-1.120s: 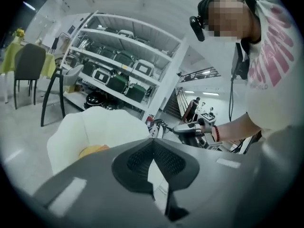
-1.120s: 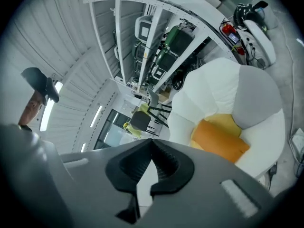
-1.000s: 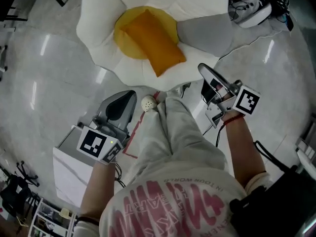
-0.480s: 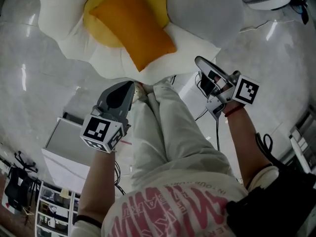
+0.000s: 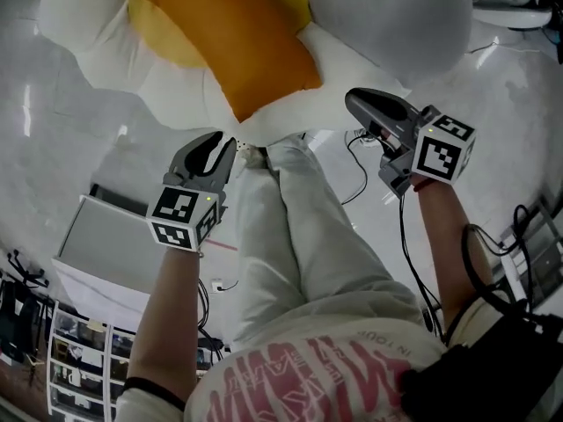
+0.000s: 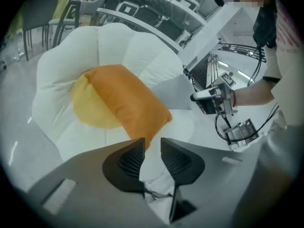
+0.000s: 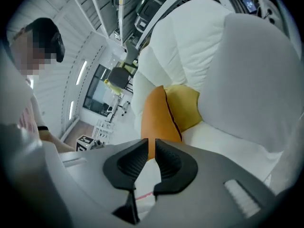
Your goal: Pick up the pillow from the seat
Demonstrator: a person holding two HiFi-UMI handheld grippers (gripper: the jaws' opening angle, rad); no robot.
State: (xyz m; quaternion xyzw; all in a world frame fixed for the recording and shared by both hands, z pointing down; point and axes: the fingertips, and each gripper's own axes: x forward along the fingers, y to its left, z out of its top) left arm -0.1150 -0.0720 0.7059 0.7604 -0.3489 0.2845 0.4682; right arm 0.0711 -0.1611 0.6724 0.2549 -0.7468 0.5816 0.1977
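Seat: a white flower-shaped cushion [image 5: 84, 25] on the pale floor, with a yellow centre [image 5: 158, 38] and one grey petal [image 5: 387, 16].
Pillow: the orange pillow [image 5: 233, 47] lies across the seat's yellow centre. One corner reaches over the white petal at the seat's near edge. Neither gripper touches it.
Left gripper: the left gripper [image 6: 152, 141] is just short of the seat's near edge, tilted down toward the pillow's corner. Its jaws have just been opening and stand a narrow gap apart, released, with nothing between the pads.
Right gripper: the right gripper [image 7: 151, 145] is off the seat's near edge, below the grey petal. Its jaws have just been opening to a slim gap and grip nothing.
Person: legs in pale trousers [image 5: 299, 227] stand between the grippers, reaching the seat's near edge.
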